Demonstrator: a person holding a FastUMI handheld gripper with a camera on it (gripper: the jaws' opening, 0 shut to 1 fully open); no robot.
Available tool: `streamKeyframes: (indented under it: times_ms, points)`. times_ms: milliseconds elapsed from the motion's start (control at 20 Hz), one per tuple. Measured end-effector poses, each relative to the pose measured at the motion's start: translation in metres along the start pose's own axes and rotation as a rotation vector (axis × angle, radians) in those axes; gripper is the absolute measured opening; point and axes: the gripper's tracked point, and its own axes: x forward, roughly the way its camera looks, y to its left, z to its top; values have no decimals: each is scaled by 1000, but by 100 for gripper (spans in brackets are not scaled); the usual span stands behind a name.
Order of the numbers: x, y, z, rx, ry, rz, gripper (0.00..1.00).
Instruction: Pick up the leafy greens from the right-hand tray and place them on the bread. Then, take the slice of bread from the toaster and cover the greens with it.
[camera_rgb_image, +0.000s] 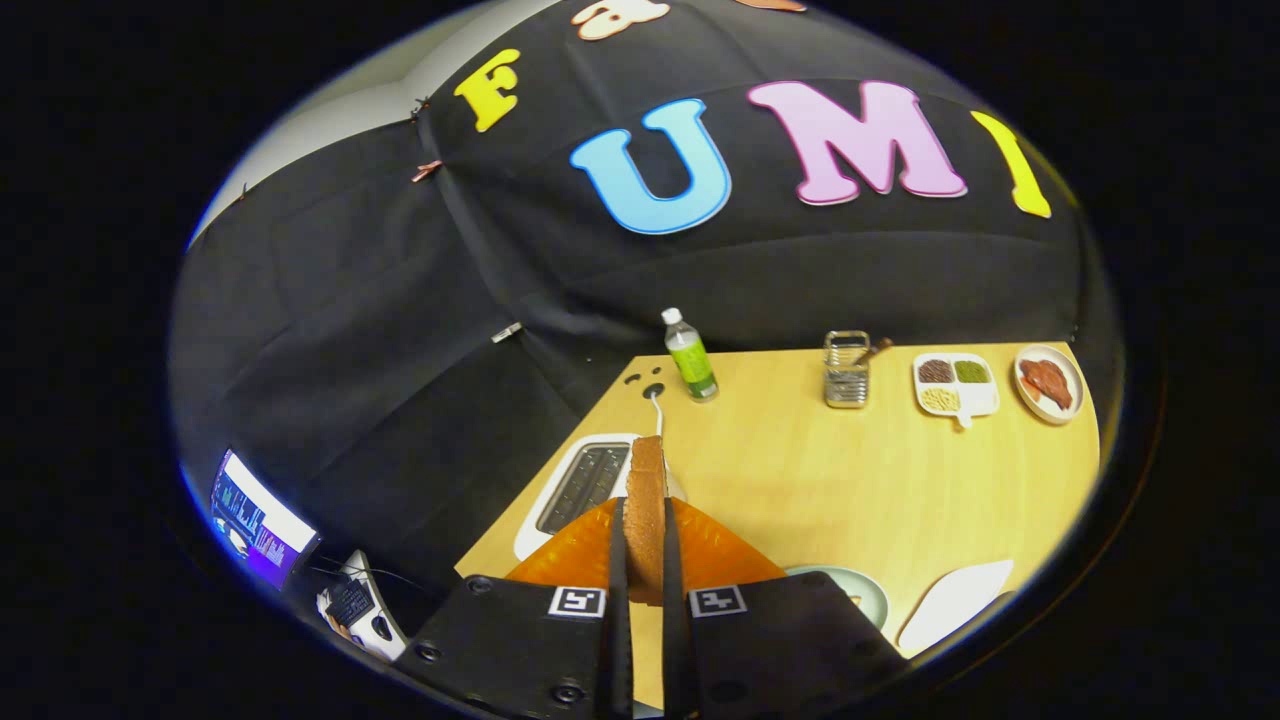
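Clamping the bread slice (646, 510) edge-on, the gripper (645, 560) hangs above the toaster (580, 490)

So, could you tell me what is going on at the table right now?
A person's handheld gripper is shut on a slice of bread, held upright on edge between the fingers, above the white toaster at the wooden table's near corner. Just beyond the fingers to the right sits a pale green plate. Farther back stand a green bottle, a metal rack, a divided dish and a plate of meat.
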Motion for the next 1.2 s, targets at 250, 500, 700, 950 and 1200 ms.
streamKeyframes:
  times_ms: [250, 500, 700, 950, 1200]
  points:
    - [-14, -59, -51, 105, 4, -106, 16]
    - [-2, -90, -107, 243, 12, -154, 16]
    - [9, -96, -113, 426, -57, -129, 16]
    - [15, -124, -147, 636, -77, -179, 16]
    - [14, -151, -190, 646, -28, -247, 16]
